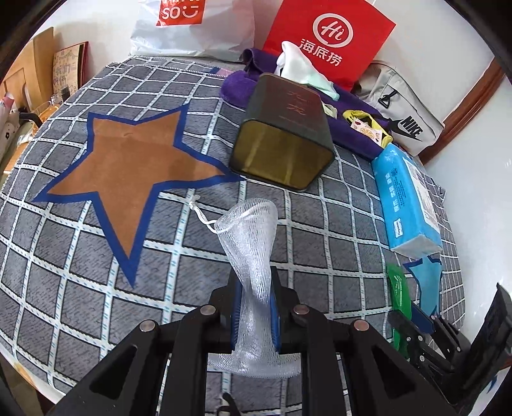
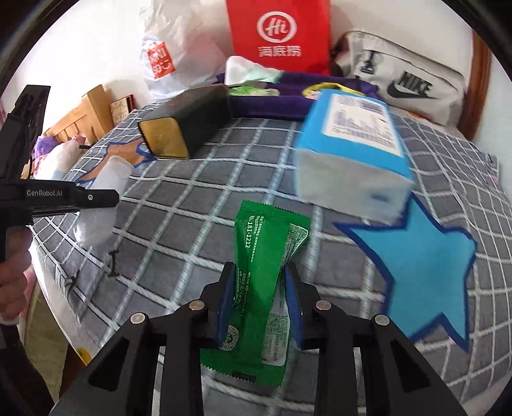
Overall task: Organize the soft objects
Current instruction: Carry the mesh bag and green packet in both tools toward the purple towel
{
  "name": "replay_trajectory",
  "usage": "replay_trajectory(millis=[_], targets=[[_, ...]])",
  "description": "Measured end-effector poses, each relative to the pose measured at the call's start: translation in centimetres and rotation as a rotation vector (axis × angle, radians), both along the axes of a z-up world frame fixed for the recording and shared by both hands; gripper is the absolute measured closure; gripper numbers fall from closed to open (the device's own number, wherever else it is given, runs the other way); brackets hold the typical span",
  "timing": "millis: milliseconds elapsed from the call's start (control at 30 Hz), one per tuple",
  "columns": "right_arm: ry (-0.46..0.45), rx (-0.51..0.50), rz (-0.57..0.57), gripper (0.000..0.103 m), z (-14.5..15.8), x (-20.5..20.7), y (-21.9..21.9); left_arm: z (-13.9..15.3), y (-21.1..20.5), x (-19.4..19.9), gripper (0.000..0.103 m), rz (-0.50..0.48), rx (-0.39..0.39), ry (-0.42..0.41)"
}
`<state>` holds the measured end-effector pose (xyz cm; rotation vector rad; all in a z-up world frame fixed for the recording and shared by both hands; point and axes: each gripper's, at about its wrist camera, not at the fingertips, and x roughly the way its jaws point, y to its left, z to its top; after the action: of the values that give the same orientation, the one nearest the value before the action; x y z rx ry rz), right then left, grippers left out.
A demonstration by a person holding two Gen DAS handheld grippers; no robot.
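My left gripper [image 1: 254,275] is shut on a white mesh net pouch [image 1: 248,230], which stands up between its blue pads over the grey checked cloth [image 1: 64,272]; a drawstring trails from its top. The right gripper [image 2: 259,268] is shut on a crumpled green foil packet [image 2: 265,243], pinched at its middle and lifted off the cloth. In the left wrist view the right gripper [image 1: 412,320] and green packet [image 1: 396,288] show at the lower right. From the right wrist view the left gripper [image 2: 96,198] is at the left edge, with the blurred pouch [image 2: 112,172] in it.
A dark tin box [image 1: 281,140] lies on its side, open end facing me. A blue tissue pack [image 1: 406,198] lies to its right. Behind are a purple towel [image 1: 236,89], red bag [image 1: 329,38], grey Nike bag [image 1: 403,118] and white plastic bag [image 1: 192,28]. Orange star [image 1: 128,160] and blue star [image 2: 422,265] patches mark the cloth.
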<state>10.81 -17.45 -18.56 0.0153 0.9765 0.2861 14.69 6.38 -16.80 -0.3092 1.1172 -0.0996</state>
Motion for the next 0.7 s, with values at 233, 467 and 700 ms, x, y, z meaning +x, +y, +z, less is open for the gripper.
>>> replay_trajectory(millis=[233,467,700], targets=[[0.003,-0.003,-0.046,0.073,0.2,-1.5,-3.8,0.6,-1.3,0.2,0.088,0.01,0.013,0.021],[-0.041,0.022,-0.042,0.073,2.5,-2.3,-5.2,3.0,-2.6,0.6,0.088,0.01,0.026,-0.003],[-0.129,0.02,-0.013,0.073,7.0,-1.7,-4.9,6.7,-2.4,1.3,0.088,0.016,0.024,-0.064]])
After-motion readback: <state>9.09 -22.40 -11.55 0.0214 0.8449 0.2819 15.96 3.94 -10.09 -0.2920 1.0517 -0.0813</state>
